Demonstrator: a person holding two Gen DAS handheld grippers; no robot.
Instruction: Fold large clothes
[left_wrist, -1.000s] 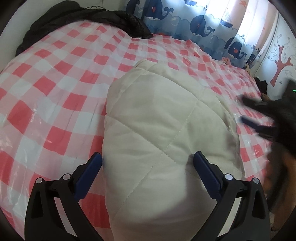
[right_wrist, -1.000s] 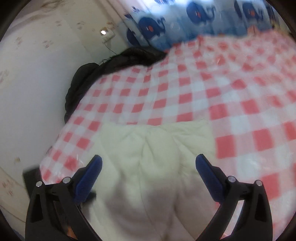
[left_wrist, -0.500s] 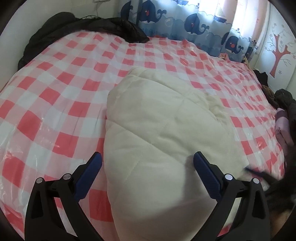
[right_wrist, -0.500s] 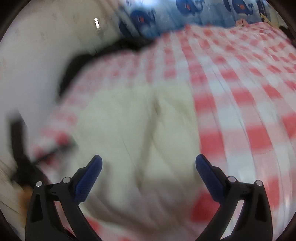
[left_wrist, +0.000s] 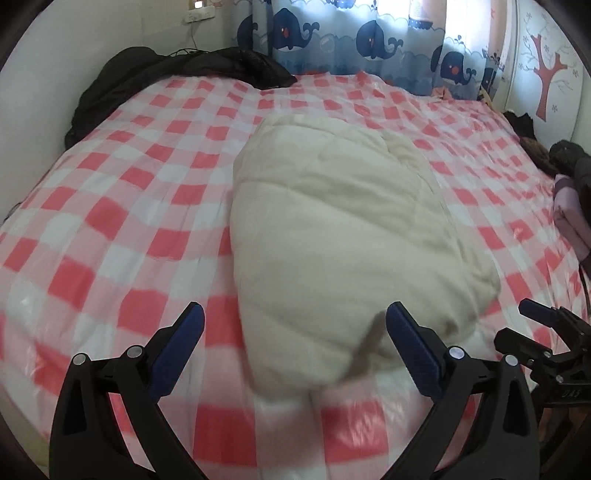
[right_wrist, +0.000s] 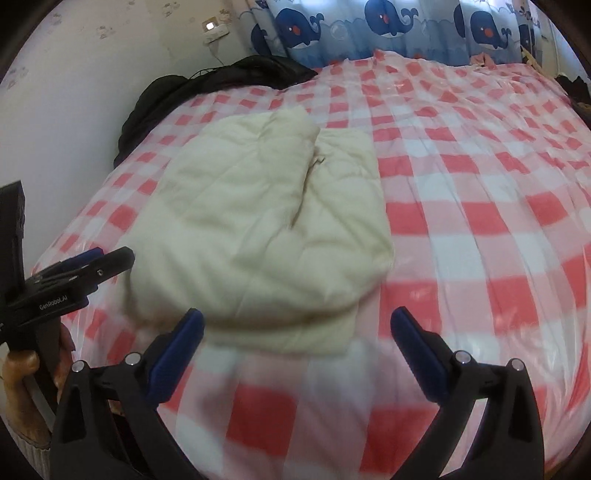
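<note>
The cream quilted garment (right_wrist: 266, 225) lies folded into a thick bundle on the checked bed (right_wrist: 480, 221), toward its near left side, with one flap lapped over the other along a seam that runs away from me. My left gripper (left_wrist: 295, 347) hangs just short of the bundle's near end, fingers spread wide with nothing between them; the bundle's rounded edge sits just beyond the tips. My right gripper (right_wrist: 295, 343) is likewise wide apart and empty, hovering over the near edge where a thin under-layer pokes out past the bulk. I judge the folding to be nearly done or done: both hands are free of the cloth and the shape looks compact, though the near edge is a little uneven. If another move is needed, it calls for pinching that loose under-layer and tucking it in, or taking the near end with both grippers and doubling it over toward the whale curtain (right_wrist: 388, 22). The padding is puffy, so it may spring open unless pressed flat. A dark pile (right_wrist: 207, 88) lies at the far left corner, well apart.
</note>
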